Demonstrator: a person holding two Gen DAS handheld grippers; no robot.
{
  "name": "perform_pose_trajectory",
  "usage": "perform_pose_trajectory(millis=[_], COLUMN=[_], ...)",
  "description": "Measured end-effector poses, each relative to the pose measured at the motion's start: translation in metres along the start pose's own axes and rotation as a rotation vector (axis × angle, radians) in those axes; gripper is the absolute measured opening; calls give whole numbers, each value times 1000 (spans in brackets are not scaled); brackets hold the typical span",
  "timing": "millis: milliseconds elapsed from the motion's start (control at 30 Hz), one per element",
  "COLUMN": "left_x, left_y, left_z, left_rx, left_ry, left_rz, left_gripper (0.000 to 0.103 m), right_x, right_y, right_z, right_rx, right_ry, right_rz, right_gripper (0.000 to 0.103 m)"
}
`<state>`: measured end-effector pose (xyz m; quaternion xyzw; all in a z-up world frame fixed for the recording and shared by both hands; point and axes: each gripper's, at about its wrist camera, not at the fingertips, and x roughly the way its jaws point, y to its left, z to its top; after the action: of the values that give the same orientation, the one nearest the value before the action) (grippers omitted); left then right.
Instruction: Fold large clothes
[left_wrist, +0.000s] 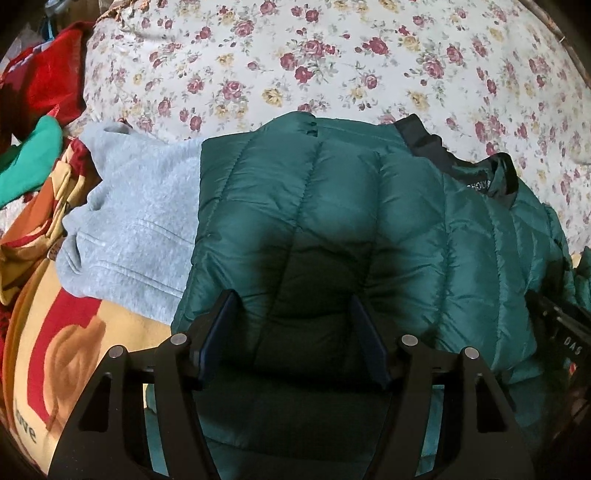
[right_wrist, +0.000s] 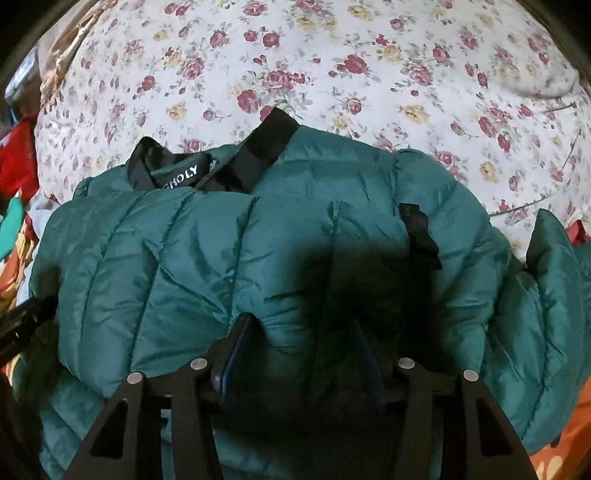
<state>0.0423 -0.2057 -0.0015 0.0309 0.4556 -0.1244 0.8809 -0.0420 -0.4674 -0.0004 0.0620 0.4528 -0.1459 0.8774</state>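
Note:
A dark green quilted puffer jacket lies folded over on the bed, its black collar at the right. In the right wrist view the jacket fills the middle, with the black collar and label at the top left. My left gripper is open just above the jacket's lower edge, with nothing between its fingers. My right gripper is open over the jacket's near edge, its fingers pressing into the puffy fabric. The right gripper's body shows at the right edge of the left wrist view.
A grey sweatshirt lies partly under the jacket's left side. A floral bedsheet covers the bed beyond. A red and tan blanket lies at the left, with red and green clothes piled past it.

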Motion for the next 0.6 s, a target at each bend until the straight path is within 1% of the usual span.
perform_pose_trajectory(millis=[100, 133, 167, 267, 300, 367, 500, 600], left_x=[0, 1, 1, 2, 2, 2, 2, 3], left_y=[-1, -1, -1, -2, -2, -3, -5, -6], left_z=[0, 0, -1, -2, -2, -2, -4, -5], left_rx=[6, 6, 6, 10, 12, 14, 19, 26], left_ry=[0, 0, 1, -4, -5, -7, -16, -20], left_rz=[4, 4, 5, 11, 14, 20, 27, 35], left_gripper=[65, 67, 71, 75, 76, 77, 78, 79], right_x=[-13, -22, -30, -50, -51, -47, -19, -11], right_y=[-8, -11, -12, -16, -16, -18, -25, -20], right_z=[-1, -3, -5, -10, -10, -9, -11, -8], right_rx=[37, 55, 60, 51, 48, 47, 49, 29], right_ry=[2, -2, -10, -43, -47, -36, 4, 1], right_rz=[27, 42, 53, 54, 52, 44, 13, -5], right_gripper=[53, 53, 53, 53, 53, 53, 53, 53])
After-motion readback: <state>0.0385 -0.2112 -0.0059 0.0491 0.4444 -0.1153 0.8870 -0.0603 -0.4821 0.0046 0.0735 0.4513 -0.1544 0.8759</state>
